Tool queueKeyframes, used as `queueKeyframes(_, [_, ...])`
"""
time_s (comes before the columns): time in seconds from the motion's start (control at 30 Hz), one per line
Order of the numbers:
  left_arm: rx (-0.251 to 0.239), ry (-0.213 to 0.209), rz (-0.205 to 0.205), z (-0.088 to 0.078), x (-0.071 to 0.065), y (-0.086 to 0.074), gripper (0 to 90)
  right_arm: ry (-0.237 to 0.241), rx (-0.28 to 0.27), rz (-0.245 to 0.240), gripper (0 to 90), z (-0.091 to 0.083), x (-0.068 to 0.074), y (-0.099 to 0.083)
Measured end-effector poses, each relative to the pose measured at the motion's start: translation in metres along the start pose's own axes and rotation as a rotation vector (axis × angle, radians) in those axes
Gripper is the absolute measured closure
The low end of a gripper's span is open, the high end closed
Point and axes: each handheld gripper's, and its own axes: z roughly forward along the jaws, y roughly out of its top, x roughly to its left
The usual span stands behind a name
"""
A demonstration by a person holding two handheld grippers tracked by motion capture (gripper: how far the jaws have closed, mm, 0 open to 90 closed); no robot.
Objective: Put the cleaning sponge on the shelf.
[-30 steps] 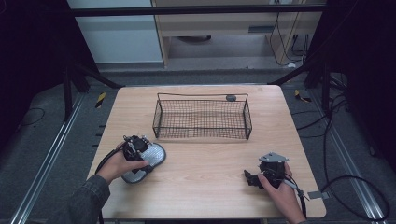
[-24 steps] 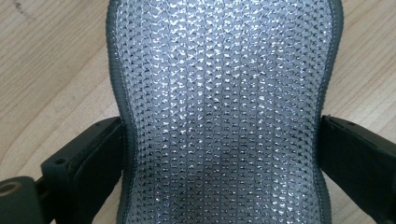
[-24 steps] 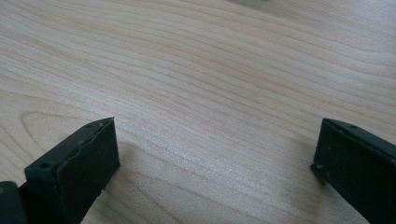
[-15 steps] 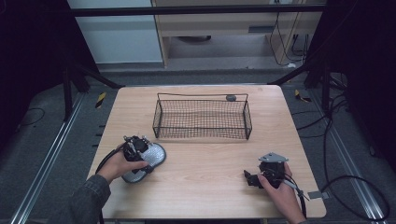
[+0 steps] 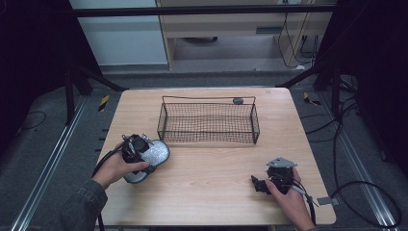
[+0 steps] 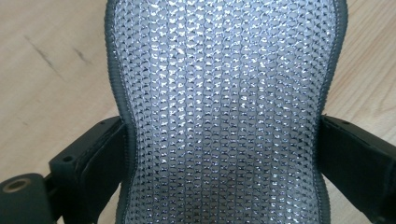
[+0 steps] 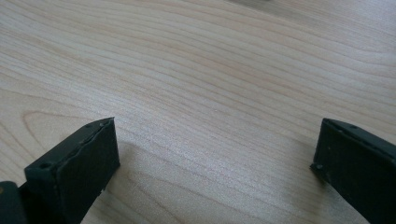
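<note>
Clamping the narrow waist of a light, pliable silver mesh pad [image 6: 224, 112] at the worktop's [image 5: 211, 192] left, left gripper [image 5: 137, 150] jaws closed on it; wire basket [image 5: 208, 122] behind; right gripper [image 5: 260, 185] jaws spread, empty.

Table [image 5: 211, 168] evenly lit, surroundings dark; close-ups soft.
</note>
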Motion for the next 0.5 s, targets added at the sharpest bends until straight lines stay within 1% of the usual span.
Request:
queueKeyframes(0.13, [-0.027,0.018,0.052,-0.011,-0.004,0.003,5.4,0.0,0.0,0.0,0.4,0.0,0.0,0.0])
queueKeyframes(0.23, [-0.014,0.033,0.096,-0.016,-0.007,0.006,6.2,0.0,0.0,0.0,0.4,0.0,0.0,0.0])
queueKeyframes(0.33, [-0.023,0.042,0.11,-0.017,-0.008,0.007,7.5,-0.001,0.001,0.0,0.4,0.0,0.0,0.0])
queueKeyframes(0.43, [-0.015,0.051,0.129,-0.018,-0.009,0.009,7.9,-0.001,0.0,0.001,0.4,0.0,0.0,0.0])
queueKeyframes(0.5, [-0.026,0.053,0.13,-0.019,-0.01,0.01,7.9,-0.001,0.0,0.0,0.4,0.0,0.0,0.0])
